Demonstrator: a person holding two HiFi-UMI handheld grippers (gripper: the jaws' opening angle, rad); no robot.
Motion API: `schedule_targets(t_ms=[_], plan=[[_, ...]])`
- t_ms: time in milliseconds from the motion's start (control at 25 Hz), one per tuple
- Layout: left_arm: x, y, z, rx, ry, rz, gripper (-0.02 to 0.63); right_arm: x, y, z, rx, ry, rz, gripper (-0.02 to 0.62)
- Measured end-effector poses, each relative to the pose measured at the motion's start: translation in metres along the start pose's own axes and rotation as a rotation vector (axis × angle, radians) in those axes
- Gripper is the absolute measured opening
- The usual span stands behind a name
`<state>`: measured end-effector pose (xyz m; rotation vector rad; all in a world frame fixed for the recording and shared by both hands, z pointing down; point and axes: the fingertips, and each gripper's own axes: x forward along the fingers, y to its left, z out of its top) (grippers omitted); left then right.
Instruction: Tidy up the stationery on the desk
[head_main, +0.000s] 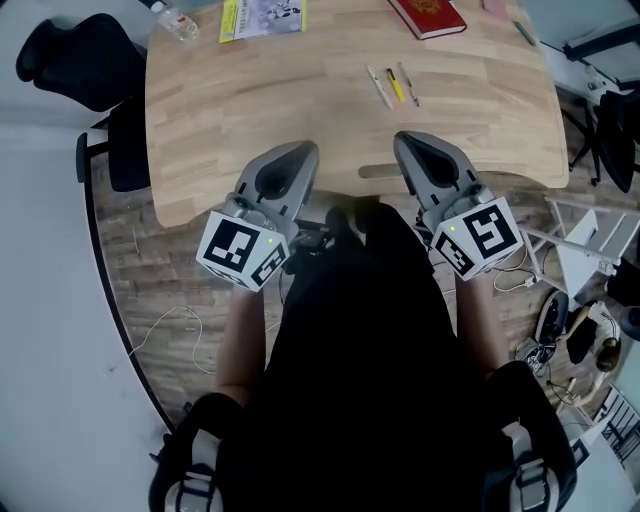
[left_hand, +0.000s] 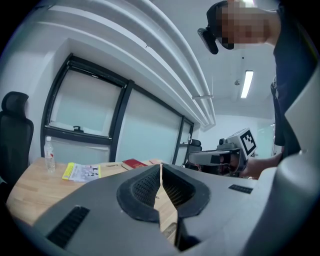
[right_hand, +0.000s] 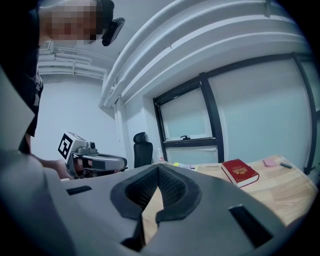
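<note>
Three pens (head_main: 392, 85) lie side by side on the wooden desk (head_main: 300, 90), beyond both grippers. A red book (head_main: 430, 15) (right_hand: 241, 172) lies at the far edge, with a pink note (head_main: 495, 8) and another pen (head_main: 525, 32) to its right. A yellow booklet (head_main: 262, 18) (left_hand: 82, 171) lies far left. My left gripper (head_main: 300, 152) (left_hand: 160, 169) hovers at the desk's near edge, shut and holding nothing. My right gripper (head_main: 405, 142) (right_hand: 158, 170) hangs beside it, also shut and holding nothing. Both point nearly level across the desk.
A clear water bottle (head_main: 180, 22) (left_hand: 49, 155) stands at the far left corner. A black office chair (head_main: 70, 60) sits left of the desk. Cables and gear (head_main: 570, 330) litter the floor to the right. A cutout slot (head_main: 378, 170) marks the desk's near edge.
</note>
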<state>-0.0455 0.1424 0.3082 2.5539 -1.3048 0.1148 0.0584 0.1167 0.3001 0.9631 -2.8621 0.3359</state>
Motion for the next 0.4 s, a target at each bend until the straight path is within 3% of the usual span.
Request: schedule_targets(t_ms=[400], plan=[[0.003, -0.019, -0.005, 0.013, 0.008, -0.029, 0.041, -0.019, 0.001, -0.002, 0.003, -0.008, -0.021, 0.020]])
